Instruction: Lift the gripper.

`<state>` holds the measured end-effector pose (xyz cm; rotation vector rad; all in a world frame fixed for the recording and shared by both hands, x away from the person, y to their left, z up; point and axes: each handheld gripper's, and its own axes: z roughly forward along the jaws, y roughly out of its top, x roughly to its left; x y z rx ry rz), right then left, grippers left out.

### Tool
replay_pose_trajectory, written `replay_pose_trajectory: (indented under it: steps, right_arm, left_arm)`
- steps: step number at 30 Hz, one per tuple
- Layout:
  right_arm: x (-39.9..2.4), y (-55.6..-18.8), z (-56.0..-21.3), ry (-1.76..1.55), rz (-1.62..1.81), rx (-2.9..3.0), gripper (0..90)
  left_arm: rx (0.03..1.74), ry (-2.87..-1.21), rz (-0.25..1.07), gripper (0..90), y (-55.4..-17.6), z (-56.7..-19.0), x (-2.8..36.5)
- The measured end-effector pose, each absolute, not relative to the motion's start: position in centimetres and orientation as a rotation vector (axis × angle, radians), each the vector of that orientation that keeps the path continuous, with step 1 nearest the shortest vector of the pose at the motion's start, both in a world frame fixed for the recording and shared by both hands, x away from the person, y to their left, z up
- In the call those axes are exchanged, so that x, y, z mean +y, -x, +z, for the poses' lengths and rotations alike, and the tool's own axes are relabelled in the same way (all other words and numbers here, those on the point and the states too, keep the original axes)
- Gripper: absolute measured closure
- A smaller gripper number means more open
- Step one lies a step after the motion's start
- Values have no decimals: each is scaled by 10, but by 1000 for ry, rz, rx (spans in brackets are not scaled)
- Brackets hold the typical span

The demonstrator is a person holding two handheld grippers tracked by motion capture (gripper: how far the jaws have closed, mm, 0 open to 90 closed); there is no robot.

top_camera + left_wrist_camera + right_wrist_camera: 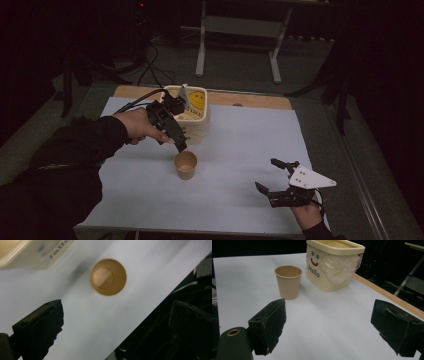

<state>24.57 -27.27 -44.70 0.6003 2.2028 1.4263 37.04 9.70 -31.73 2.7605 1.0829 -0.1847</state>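
Paper cup stands upright and empty on the white sheet that covers the counter, near the middle and just in front of the cream tub with the smiley face and the word "Hello". We hold the left gripper above it, tilted down toward the rim, its fingers spread wide with nothing between them; from the left gripper view we look straight down into the cup and see its bare bottom. The right gripper sits low over the near right part of the sheet, well apart from the cup, fingers also spread and empty. We judge the work to be at its start: the cup is not yet touched or gripped, and whatever is to be done with it, or with the tub behind it, is all still ahead. For room, the cup has open sheet on its left, right and near sides, so we can come at it from any of those; the tub crowds only the far side, with a narrow gap between the two. The wooden edge of the counter runs behind the tub, and the right and near edges of the sheet lie close to the right gripper, so a wide swing there would carry us off the surface.
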Motion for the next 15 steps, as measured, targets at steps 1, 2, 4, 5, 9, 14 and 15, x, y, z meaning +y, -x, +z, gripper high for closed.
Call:
replay_pose_trajectory:
  steps: [1, 2, 4, 5, 9, 14, 15]
  right_arm:
    - [-273, -246, -447, -600, 1426, 2203, 128]
    - [-273, -246, -447, -598, 1424, 2204, 128]
    - [-272, -245, -447, -596, 1425, 2206, 128]
    - [-272, -245, -447, -595, 1425, 2206, 128]
    - [-272, -245, -447, -587, 1424, 2209, 128]
    - [-271, -245, -448, -584, 1423, 2220, 132]
    - [-271, -245, -448, -584, 1423, 2220, 132]
  left_arm:
    - [1031, -2784, -190, 6, -368, -317, 95]
    - [984, -2806, -187, 6, -366, -317, 92]
    - [937, -2830, -181, 6, -364, -318, 89]
    - [908, -2839, -179, 6, -363, -318, 88]
    - [779, -2866, -152, 6, -358, -316, 85]
    - [656, -2914, -89, 7, -353, -317, 83]
    - [631, -2926, -93, 7, -352, -317, 82]
